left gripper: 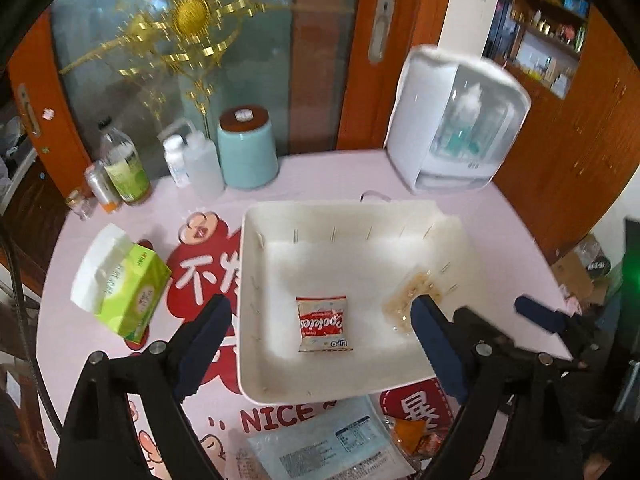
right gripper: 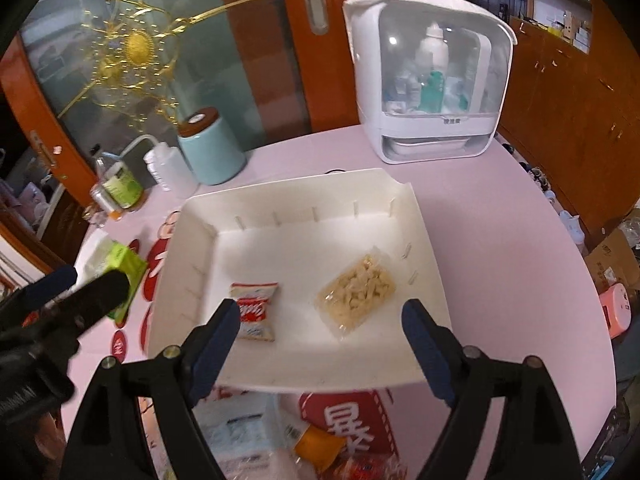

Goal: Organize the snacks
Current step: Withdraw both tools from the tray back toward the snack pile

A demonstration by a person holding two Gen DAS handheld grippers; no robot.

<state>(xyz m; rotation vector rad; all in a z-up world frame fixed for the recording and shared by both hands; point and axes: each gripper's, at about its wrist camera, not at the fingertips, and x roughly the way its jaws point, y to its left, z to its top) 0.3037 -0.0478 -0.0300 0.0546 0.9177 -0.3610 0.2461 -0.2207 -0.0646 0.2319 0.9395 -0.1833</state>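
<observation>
A: Where are the snacks at this moment?

B: Two of them lie inside the white tray (right gripper: 416, 216) on the pink table (right gripper: 500, 280). The red and white cookie packet (right gripper: 256, 312) is on the tray floor toward the near left, and the clear bag of pale snack pieces (right gripper: 358, 292) lies to its right, apart from it.

A: Does a gripper hold any of them?

B: No. The left gripper (left gripper: 320, 328) has its jaws spread wide above the near edge of the tray, with nothing between its pads. The right gripper (right gripper: 320, 324) is also spread wide over the near rim, and the two packets show between its fingers, lower down on the tray floor, not touched.

A: What else lies near the tray?

B: In front of it, on the table, there is a pale blue packet (left gripper: 332, 444) and an orange packet (left gripper: 412, 432) just beside it. A green tissue pack (left gripper: 128, 292) lies to the left of the tray. Behind the tray stand a teal canister (right gripper: 210, 146) and a white cabinet with a clear door (right gripper: 428, 76).
</observation>
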